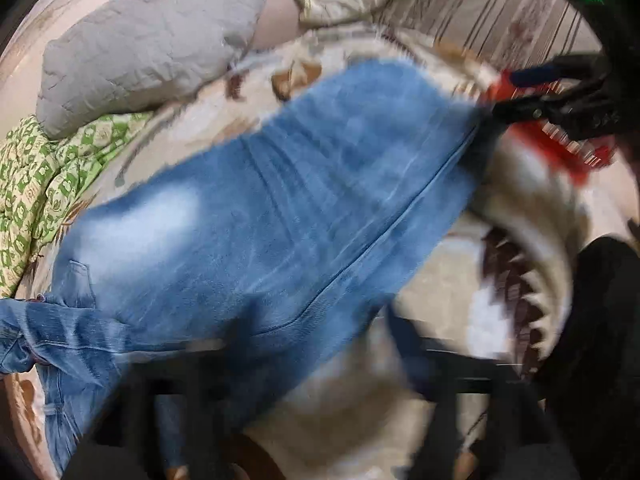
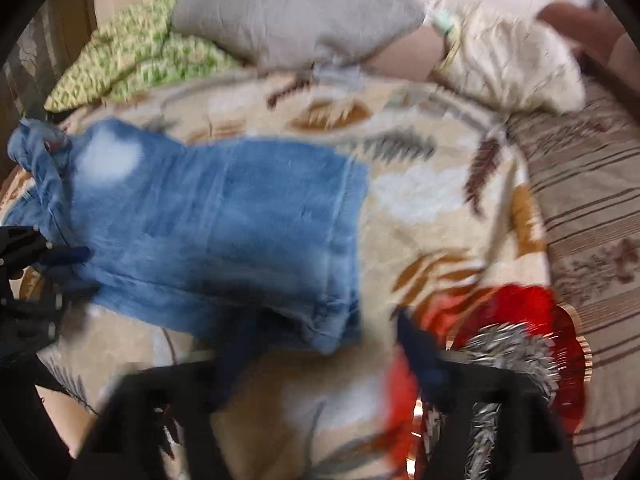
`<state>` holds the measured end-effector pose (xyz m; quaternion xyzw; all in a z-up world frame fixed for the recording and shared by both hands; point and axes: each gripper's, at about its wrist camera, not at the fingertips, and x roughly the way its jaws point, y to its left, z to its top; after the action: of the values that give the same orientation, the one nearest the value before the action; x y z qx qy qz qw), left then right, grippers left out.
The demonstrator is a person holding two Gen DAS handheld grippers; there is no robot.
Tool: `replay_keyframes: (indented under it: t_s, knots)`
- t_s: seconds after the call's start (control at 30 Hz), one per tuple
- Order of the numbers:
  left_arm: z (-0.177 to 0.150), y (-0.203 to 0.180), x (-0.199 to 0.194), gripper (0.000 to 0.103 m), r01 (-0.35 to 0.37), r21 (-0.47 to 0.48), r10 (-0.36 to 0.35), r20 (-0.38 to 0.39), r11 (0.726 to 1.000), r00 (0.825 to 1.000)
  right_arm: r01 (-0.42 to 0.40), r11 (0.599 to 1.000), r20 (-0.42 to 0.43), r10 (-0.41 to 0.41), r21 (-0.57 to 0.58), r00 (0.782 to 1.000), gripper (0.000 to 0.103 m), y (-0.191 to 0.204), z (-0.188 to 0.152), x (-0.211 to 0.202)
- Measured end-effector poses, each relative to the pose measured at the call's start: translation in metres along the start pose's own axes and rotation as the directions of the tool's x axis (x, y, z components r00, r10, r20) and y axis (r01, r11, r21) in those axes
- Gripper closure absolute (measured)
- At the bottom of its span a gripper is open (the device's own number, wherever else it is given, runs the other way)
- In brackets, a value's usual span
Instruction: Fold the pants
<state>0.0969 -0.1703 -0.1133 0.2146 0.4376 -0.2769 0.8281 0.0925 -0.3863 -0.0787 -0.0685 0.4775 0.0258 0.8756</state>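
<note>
In the left wrist view the pants (image 1: 256, 216), blue jeans, lay across the middle of the frame on a patterned blanket (image 1: 532, 208); the waist part was bunched at the lower left, and the legs ran toward the upper right. The left gripper (image 1: 304, 364) was at the bottom of the frame, very blurred; its fingers stood apart, one over the denim and one over the blanket, and nothing was clamped between them. At the upper right the right gripper (image 1: 532, 92) was near the far end of the legs; whether it touched the cloth could not be told. A grey pillow (image 1: 152, 48) and a green quilt (image 1: 44, 184) lay at the upper left.

In the right wrist view the pants (image 2: 224, 224) were at the centre left, and they seemed already doubled, with a thick folded edge near the middle; the right gripper (image 2: 324, 360) was at the bottom, its fingers apart with the lower corner of the denim near the left one, not pressed. The left gripper (image 2: 56, 264) showed at the left edge beside the waist part. A red fan-like thing (image 2: 532, 312) lay at the lower right.

As a judgement, one fold was just laid down and let go; the next move would call for a new hold on one end of the bundle, to bring it over the other end. No container was seen in either view.
</note>
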Motion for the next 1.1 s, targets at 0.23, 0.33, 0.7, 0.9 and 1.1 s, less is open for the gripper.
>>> replay_keyframes:
  t_s: [0.23, 0.33, 0.7, 0.9, 1.1]
  knots:
    - [-0.004, 0.040, -0.068, 0.012, -0.073, -0.095, 0.084, 0.120, 0.993, 0.989, -0.045, 0.999, 0.128, 0.047, -0.019, 0.991, 0.023, 0.014, 0.018, -0.047]
    - [-0.018, 0.079, -0.084, 0.010, -0.079, -0.188, 0.101, 0.110, 0.979, 0.989, -0.092, 0.994, 0.183, 0.102, -0.062, 0.978, 0.023, 0.036, 0.025, -0.057]
    - [-0.111, 0.235, -0.110, 0.000, -0.004, -0.677, 0.090, 0.093, 0.736, 0.992, -0.252, 0.900, 0.151, 0.321, -0.356, 0.935, 0.022, 0.187, 0.040, -0.035]
    - [-0.121, 0.275, -0.091, 0.000, -0.004, -0.730, 0.087, 0.075, 0.684, 0.993, -0.323, 0.830, 0.085, 0.402, -0.454, 0.912, 0.022, 0.269, 0.058, -0.001]
    - [-0.113, 0.305, -0.068, 0.000, 0.033, -0.763, 0.051, 0.086, 0.646, 0.995, -0.313, 0.823, 0.049, 0.380, -0.474, 0.924, 0.022, 0.313, 0.074, 0.039]
